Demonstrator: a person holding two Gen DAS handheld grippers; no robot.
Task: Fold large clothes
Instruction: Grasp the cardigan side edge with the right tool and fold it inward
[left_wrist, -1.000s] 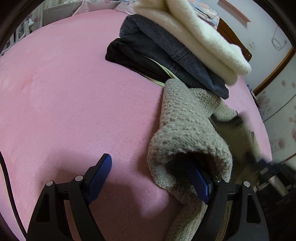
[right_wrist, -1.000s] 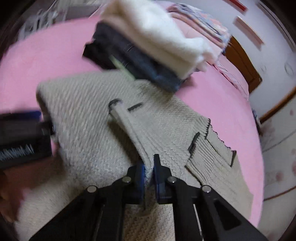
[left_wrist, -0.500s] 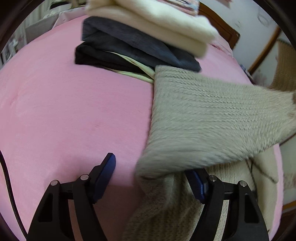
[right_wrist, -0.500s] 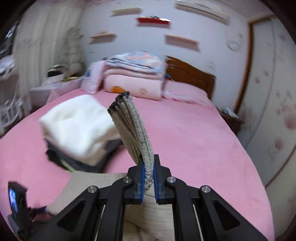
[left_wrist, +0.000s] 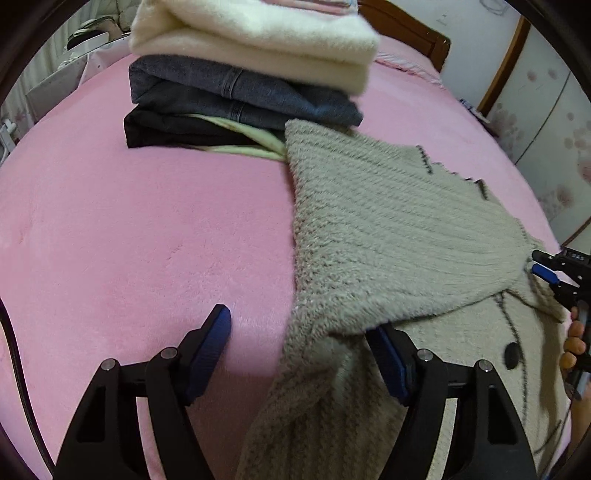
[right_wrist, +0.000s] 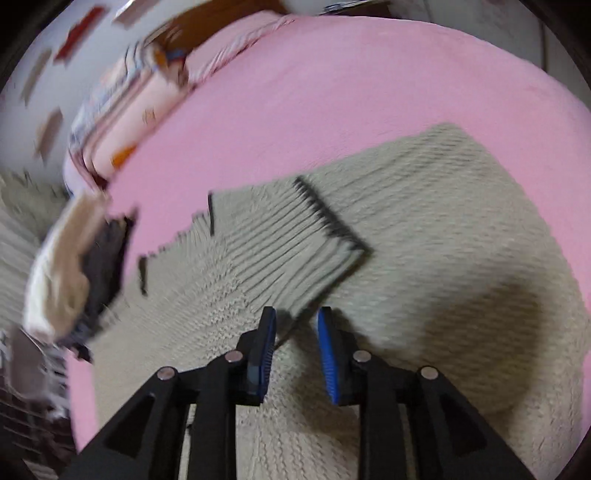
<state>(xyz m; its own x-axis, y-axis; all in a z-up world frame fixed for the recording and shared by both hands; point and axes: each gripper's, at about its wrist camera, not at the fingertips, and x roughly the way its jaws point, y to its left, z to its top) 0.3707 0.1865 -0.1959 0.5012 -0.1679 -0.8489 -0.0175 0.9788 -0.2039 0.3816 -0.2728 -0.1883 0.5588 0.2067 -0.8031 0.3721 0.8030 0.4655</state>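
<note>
So the right tool (right_wrist: 293, 345) was opening, nothing left between its pads. A second earlier it had the knit cardigan's (left_wrist: 399, 229) sleeve (right_wrist: 295, 243) pinched and swung it across; now the sleeve lay flat over the body, cuff just ahead of the tips. I'd call that sleeve fold done. The left tool (left_wrist: 303, 350) sat wide, one pad under the cardigan's folded edge and the other over bare pink bed (left_wrist: 129, 221), gripping nothing. The cardigan lay just beside the stack of folded clothes (left_wrist: 243, 74), its top corner touching it.
</note>
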